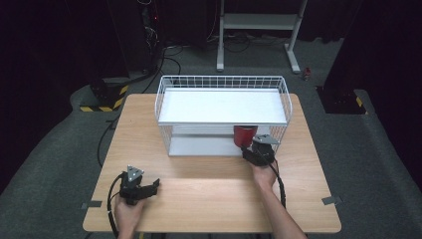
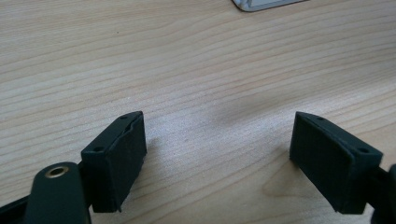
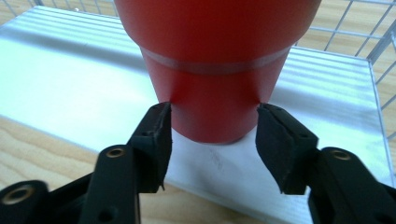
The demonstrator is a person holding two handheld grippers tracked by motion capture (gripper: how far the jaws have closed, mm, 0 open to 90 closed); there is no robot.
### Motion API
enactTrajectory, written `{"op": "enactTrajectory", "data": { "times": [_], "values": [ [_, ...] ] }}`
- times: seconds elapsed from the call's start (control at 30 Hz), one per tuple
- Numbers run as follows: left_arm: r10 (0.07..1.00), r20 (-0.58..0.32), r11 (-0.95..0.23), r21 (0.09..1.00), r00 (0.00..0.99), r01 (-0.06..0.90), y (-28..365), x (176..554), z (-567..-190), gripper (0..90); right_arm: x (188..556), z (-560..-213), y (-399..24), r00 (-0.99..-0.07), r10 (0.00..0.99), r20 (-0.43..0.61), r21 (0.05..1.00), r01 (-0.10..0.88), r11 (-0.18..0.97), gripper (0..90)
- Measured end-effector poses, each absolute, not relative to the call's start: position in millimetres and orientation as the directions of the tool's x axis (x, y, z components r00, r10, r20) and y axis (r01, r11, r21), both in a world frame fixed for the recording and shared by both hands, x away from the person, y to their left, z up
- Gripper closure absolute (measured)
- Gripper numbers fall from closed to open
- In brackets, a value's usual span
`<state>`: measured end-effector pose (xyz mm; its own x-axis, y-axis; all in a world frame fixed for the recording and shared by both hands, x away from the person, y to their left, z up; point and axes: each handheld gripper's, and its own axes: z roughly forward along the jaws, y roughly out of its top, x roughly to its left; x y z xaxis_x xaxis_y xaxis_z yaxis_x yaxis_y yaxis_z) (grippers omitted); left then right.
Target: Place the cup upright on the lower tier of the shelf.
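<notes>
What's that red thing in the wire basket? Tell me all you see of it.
It is a red cup, smooth and matte like plastic, tapering toward its base with a faint ring around it. It stands upright on the basket's white lower shelf, at the front right. The right hand-held gripper grips its lower part on both sides.

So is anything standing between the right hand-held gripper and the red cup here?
Nothing visible. The right hand-held gripper already has its jaws on either side of the red cup's lower body, touching or nearly touching it. The cup sits on the white lower shelf of the wire rack, at its open front.
</notes>
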<state>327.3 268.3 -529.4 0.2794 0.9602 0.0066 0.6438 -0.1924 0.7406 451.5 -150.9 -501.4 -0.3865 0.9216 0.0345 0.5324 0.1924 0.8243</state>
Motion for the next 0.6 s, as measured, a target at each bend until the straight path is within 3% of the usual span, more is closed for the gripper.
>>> {"op": "enactTrajectory", "data": {
  "times": [0.27, 0.6],
  "values": [
    [0.96, 0.007, -0.193, 0.741, 0.28, 0.643, 268.3, 327.3, -529.4, 18.8, 457.9, -502.0, -149.2, -0.391, 0.92, 0.033, 0.814, 0.544, 0.202, 54.1],
    [0.96, 0.007, -0.192, 0.741, 0.279, 0.644, 268.3, 327.3, -529.4, 18.7, 443.7, -498.0, -161.4, -0.413, 0.909, 0.056, 0.827, 0.529, 0.19, 48.9]
  ]
}}
